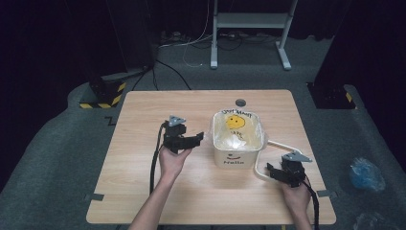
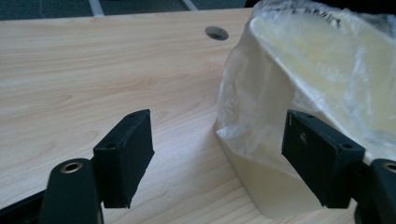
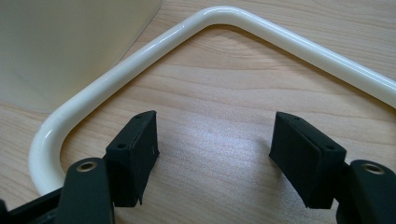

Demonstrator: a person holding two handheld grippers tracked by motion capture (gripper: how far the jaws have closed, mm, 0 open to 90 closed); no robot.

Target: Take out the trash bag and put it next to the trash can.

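1. A cream bin (image 1: 238, 155) stands near the middle of the wooden table (image 1: 143, 191), printed with a small face and the word "Hello" on its near wall
2. A clear plastic bag (image 1: 238, 129) lines the bin, its edge folded out over the rim; a yellow smiley shows on the bag at the far side
3. The bin's white handle (image 1: 261, 165) lies flat on the table, looping out from the bin's right side
4. The left gripper (image 1: 200, 138) is held in the person's left hand (image 1: 173, 160), just beside the bin's left wall, with the jaws pointing toward it
5. In the left gripper view the jaws stand wide apart and grip nothing; one pad (image 2: 320, 156) lies in front of the bag (image 2: 299, 79) near its hanging edge, the other pad over bare table (image 2: 93, 70)
6. The right gripper (image 1: 272, 171) is in the right hand (image 1: 296, 196), at the table's near right, close to the handle's bend
7. In the right gripper view the jaws are wide open over bare wood, with the handle (image 3: 140, 56) curving just beyond the tips and the bin wall (image 3: 70, 42) at upper left
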